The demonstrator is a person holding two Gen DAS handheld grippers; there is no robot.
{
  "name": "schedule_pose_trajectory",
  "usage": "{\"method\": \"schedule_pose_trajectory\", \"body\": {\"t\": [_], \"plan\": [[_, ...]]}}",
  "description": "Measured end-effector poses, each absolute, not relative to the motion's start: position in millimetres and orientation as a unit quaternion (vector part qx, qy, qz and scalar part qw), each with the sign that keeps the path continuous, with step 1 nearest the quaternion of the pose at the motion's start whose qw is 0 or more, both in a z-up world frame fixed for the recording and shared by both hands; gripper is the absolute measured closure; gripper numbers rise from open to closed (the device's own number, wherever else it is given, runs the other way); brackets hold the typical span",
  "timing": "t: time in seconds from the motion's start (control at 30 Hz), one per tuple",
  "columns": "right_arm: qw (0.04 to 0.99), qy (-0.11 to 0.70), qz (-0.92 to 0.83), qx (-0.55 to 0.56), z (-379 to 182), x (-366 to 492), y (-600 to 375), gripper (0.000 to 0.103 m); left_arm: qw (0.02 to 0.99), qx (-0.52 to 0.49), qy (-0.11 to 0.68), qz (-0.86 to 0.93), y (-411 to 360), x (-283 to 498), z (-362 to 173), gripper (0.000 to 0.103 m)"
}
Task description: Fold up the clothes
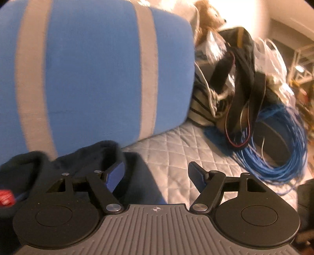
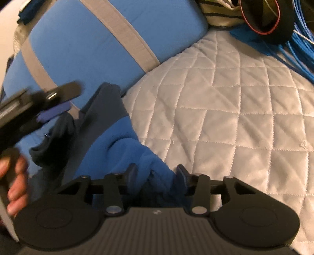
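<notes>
A: Where is the garment?

B: The dark navy and bright blue fleece garment [image 2: 125,149] lies bunched on the pale grey diamond-quilted bed cover [image 2: 235,117], at the near left, against the foot of the big blue cushion with grey stripes [image 2: 94,43].

A: And the right tongs [image 2: 156,173]?

B: Their two fingers stand on either side of a bright blue fold of the fleece. The jaws are partly apart, with cloth between them; I cannot tell whether they are pinching it or only straddling it.

A: The left tongs [image 1: 157,176]?

B: Spread wide. In the left wrist view the left fingertip [image 1: 115,176] sits on the dark fleece, and the right one is over bare quilt. Nothing is held. A small red tag [image 1: 5,197] shows at the far left edge of that view.

A: Can you see one tool from the other camera?

B: Yes, the right wrist view shows the left tongs blurred at the left, above the dark part of the fleece, with a hand [image 2: 13,184] on the handle.

A: What else is on the bed?

B: Far right: a coil of blue cable [image 1: 278,137], a black bag with red piping [image 1: 243,94], a striped cloth [image 1: 202,106], and a tan stuffed toy [image 1: 208,17] behind the cushion.
</notes>
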State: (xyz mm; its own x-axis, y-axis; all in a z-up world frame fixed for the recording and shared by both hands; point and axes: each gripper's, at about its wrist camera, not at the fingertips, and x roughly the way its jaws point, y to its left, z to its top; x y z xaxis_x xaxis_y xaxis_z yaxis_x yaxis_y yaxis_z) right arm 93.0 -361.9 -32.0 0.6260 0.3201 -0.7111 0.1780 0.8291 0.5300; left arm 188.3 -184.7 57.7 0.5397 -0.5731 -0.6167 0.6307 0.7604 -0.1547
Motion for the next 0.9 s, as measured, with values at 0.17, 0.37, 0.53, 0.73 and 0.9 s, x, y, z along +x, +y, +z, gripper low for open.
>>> {"method": "schedule_pose_trajectory", "body": {"t": [0.17, 0.37, 0.53, 0.73, 0.9], "plan": [[0.861, 0.437, 0.038, 0.258, -30, 93, -355, 0.064, 0.862, 0.076, 0.39, -0.314, -210, 226, 38, 0.095], [0.862, 0.444, 0.033, 0.243, -33, 94, -354, 0.058, 0.864, 0.062, 0.363, -0.343, -209, 235, 64, 0.099], [0.865, 0.444, 0.026, 0.234, -33, 96, -349, 0.057, 0.865, 0.015, 0.365, -0.343, -194, 241, 61, 0.099], [0.866, 0.445, 0.026, 0.227, -33, 96, -349, 0.056, 0.854, -0.211, 0.387, -0.278, -129, 283, 38, 0.085], [0.865, 0.447, 0.023, 0.225, -32, 97, -348, 0.055, 0.861, -0.184, 0.394, -0.264, -122, 289, 39, 0.058]]}}
